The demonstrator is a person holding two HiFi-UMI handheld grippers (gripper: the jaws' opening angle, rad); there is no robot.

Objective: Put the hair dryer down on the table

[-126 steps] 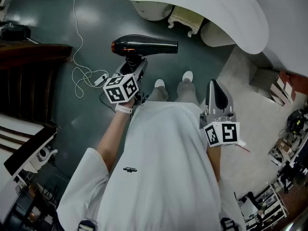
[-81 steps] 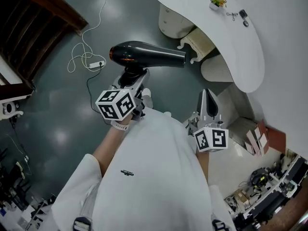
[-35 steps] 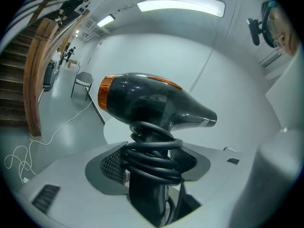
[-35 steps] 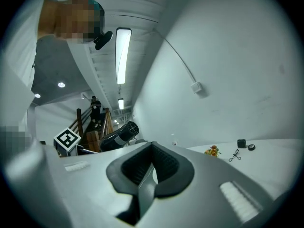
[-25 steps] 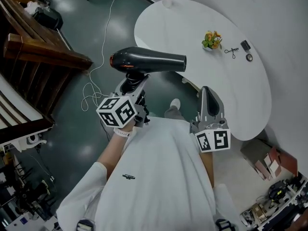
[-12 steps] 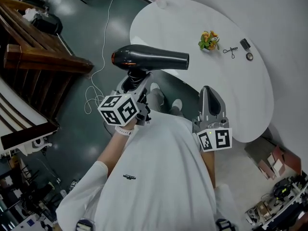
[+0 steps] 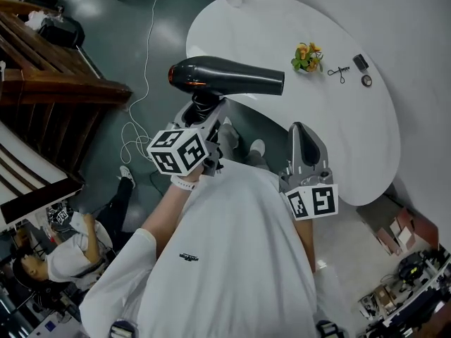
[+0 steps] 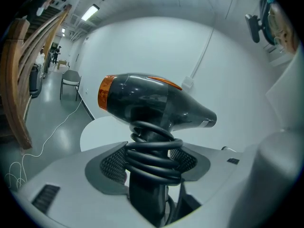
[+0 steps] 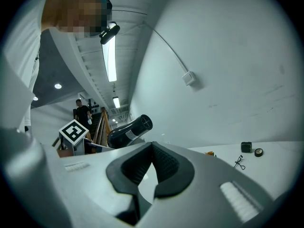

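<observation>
Print on the hair dryer (image 7: 225, 76), a pale sticker near its nozzle, is too small to read. The left tongs (image 7: 204, 115) clamp the dryer's handle and hold its body aloft at their 12 o'clock. The nozzle points to 3 o'clock, seen against the white table (image 7: 275, 27) edge. Only the left gripper view shows the cord (image 8: 153, 156) coiled round the handle between the jaws. The right tongs (image 7: 301, 129) are closed on nothing, tips touching. Scissors (image 7: 339, 71) lie toward the table's 3 o'clock side.
</observation>
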